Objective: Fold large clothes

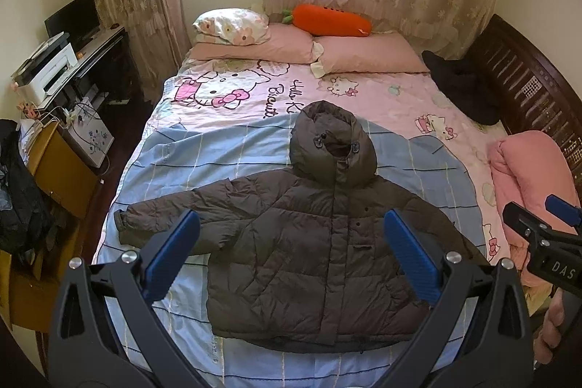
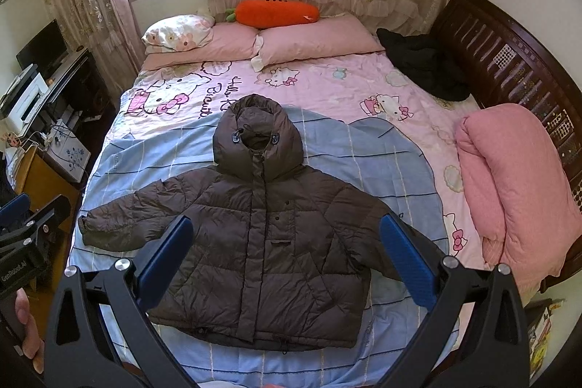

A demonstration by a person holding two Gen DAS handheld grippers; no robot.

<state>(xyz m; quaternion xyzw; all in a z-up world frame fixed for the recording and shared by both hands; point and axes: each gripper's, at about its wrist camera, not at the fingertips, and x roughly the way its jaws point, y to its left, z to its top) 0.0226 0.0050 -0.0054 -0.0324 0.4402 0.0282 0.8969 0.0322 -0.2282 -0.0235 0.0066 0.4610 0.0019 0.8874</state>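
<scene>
A dark brown hooded puffer jacket (image 1: 309, 242) lies flat, front up, on the bed (image 1: 218, 148), sleeves spread and hood toward the pillows. It also shows in the right wrist view (image 2: 262, 242). My left gripper (image 1: 291, 242) is open and empty, held above the jacket near the bed's foot. My right gripper (image 2: 285, 246) is open and empty too, held above the jacket beside the left one. The right gripper shows at the right edge of the left wrist view (image 1: 545, 224). The left gripper shows at the left edge of the right wrist view (image 2: 29, 224).
Pink pillows (image 2: 313, 40) and an orange carrot cushion (image 2: 276, 12) lie at the head. A black garment (image 2: 425, 64) and a rolled pink quilt (image 2: 516, 184) lie by the dark wooden bed frame (image 2: 509, 68) on the right. A desk with a printer (image 1: 47, 68) stands on the left.
</scene>
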